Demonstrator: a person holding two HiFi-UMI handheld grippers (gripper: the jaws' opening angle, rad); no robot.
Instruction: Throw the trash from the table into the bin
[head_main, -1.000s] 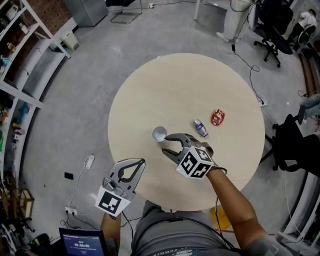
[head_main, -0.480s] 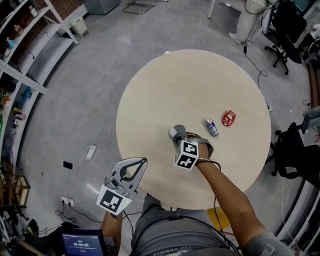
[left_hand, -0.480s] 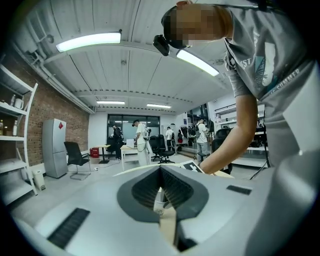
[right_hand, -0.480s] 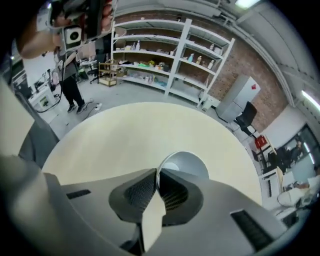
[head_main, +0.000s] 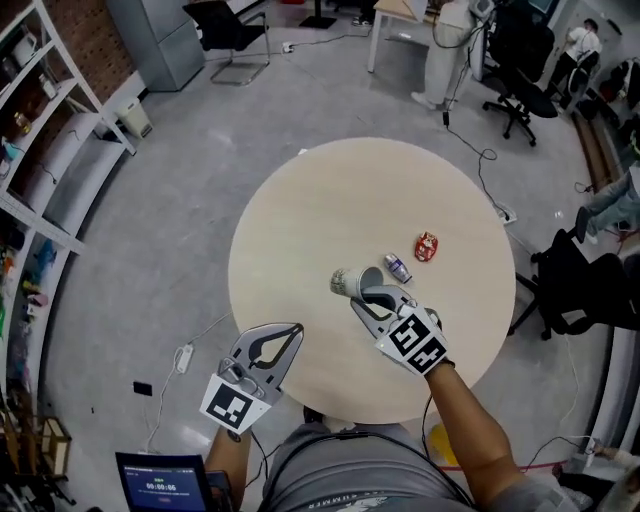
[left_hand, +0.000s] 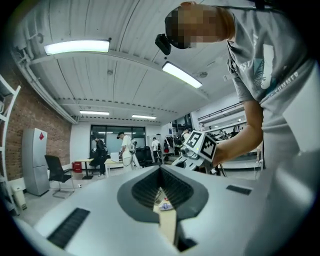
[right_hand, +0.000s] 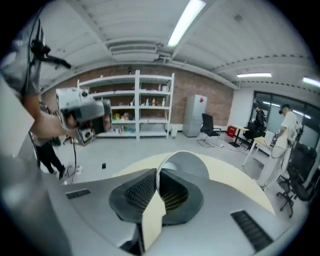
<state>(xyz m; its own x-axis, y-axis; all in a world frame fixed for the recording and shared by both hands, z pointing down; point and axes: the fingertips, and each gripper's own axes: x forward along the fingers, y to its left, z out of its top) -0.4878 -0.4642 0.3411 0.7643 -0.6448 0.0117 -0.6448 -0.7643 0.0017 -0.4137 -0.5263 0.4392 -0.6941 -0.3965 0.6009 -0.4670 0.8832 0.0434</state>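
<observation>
The paper cup (head_main: 345, 282) is clamped in my right gripper (head_main: 366, 292). The jaws are closed on one side of its rim, with the thin cup wall pinched between the two pads. In the right gripper view the cup's open mouth faces back toward the jaws, and the cup body extends away from them. In the head view the cup is tipped over on its side above the near half of the round counter (head_main: 300, 210). That view does not show whether the cup touches the counter surface.

Two further pieces of trash lie on the counter. A small can (head_main: 398, 268) lies on its side just beside the cup, on the right. A crumpled red wrapper (head_main: 427, 246) lies just beyond the can, apart from it and closer to the counter's right edge.

My left gripper (head_main: 296, 328) is held at the near left edge of the counter, well apart from the cup. Its jaws are closed tip to tip with nothing between them. The left gripper view confirms that the pads meet at the tips.

Around the counter are a grey floor, white shelving (head_main: 45, 150) at the left and a dark office chair (head_main: 580, 290) at the right.
</observation>
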